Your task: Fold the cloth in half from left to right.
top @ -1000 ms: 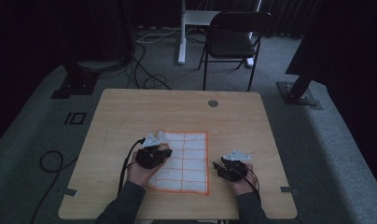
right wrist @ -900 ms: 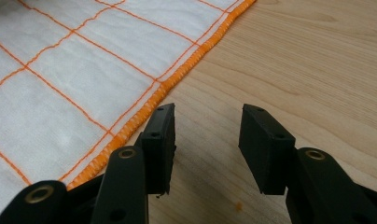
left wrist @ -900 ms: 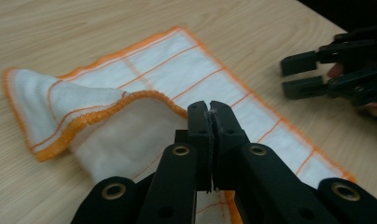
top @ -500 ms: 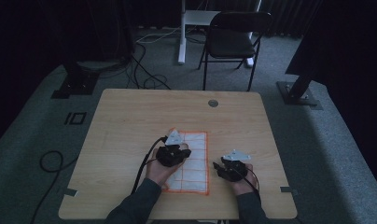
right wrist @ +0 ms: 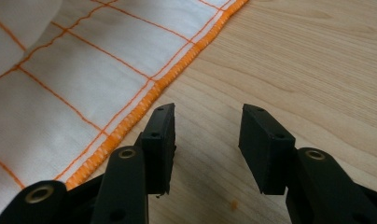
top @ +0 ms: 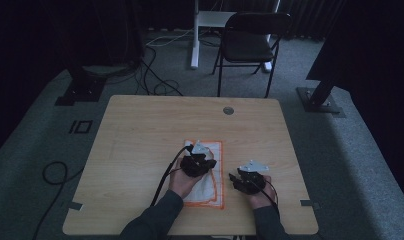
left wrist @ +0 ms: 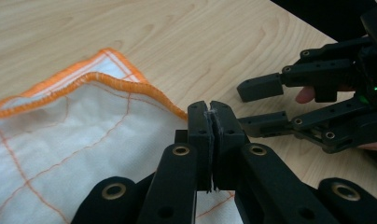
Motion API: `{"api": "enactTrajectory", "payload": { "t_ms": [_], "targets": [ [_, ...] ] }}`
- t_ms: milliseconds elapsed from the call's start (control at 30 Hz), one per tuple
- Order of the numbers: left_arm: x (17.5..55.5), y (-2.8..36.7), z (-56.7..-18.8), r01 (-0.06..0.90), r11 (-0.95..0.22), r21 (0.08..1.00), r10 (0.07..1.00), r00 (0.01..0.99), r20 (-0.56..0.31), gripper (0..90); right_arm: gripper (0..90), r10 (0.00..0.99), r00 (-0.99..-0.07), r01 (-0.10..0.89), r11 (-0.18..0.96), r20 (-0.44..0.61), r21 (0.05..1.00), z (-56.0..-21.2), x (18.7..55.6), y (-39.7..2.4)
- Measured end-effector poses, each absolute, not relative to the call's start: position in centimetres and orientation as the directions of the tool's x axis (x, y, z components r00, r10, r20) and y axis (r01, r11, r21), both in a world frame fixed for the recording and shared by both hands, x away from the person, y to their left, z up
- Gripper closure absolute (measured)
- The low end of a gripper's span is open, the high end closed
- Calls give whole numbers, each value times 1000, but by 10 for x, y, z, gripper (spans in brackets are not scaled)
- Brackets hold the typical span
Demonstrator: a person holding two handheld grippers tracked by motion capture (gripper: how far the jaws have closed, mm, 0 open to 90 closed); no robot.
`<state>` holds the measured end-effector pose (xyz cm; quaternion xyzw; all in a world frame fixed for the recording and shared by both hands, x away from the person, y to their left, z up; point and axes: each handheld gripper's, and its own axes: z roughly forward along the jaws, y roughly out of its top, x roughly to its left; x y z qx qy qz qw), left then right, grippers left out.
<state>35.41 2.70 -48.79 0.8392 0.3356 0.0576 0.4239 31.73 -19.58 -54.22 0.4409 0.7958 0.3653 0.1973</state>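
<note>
On the pale wooden surface (top: 140,150), the white cloth with an orange grid and orange stitched hem (top: 212,187) lies near the person's edge, folded over itself so one hemmed edge rests on another layer. The left claw (left wrist: 210,122) hangs over it, jaws clenched together with a thin bit of the fabric apparently pinched between the pads. My reading is that a fold is in hand, the left side being carried across toward the right. Just beside the cloth's right hem, the right claw (right wrist: 206,140) rests over bare wood, jaws released and holding nothing. Next the carried edge likely needs lining up with the hem below, then letting go. No brand, label or writing can be read.
</note>
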Motion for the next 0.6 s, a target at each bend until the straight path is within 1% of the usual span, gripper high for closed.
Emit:
{"api": "enactTrajectory", "payload": {
  "t_ms": [167, 200, 267, 300, 400, 567, 600],
  "targets": [
    [356, 13, -495, 514, -426, 744, 601, 776, -192, 885, 557, 850, -527, 563, 341, 9, 752, -542, 318, -197],
    [358, 12, -497, 520, -426, 741, 606, 772, -193, 873, 557, 850, -527, 562, 342, 8, 753, -542, 318, -196],
    [360, 13, -500, 530, -428, 732, 607, 769, -201, 788, 557, 849, -528, 560, 344, 4, 754, -542, 317, -196],
    [359, 14, -500, 528, -434, 730, 605, 771, -198, 763, 557, 848, -529, 559, 345, 4, 754, -542, 317, -196],
    [354, 19, -498, 513, -452, 730, 599, 781, -178, 734, 557, 849, -528, 561, 343, 7, 753, -542, 317, -197],
    [340, 26, -496, 490, -472, 733, 566, 806, -174, 711, 556, 848, -531, 559, 346, 5, 754, -542, 317, -196],
    [330, 28, -496, 484, -474, 736, 552, 814, -180, 703, 556, 848, -530, 559, 345, 5, 754, -542, 317, -196]
  ]
}}
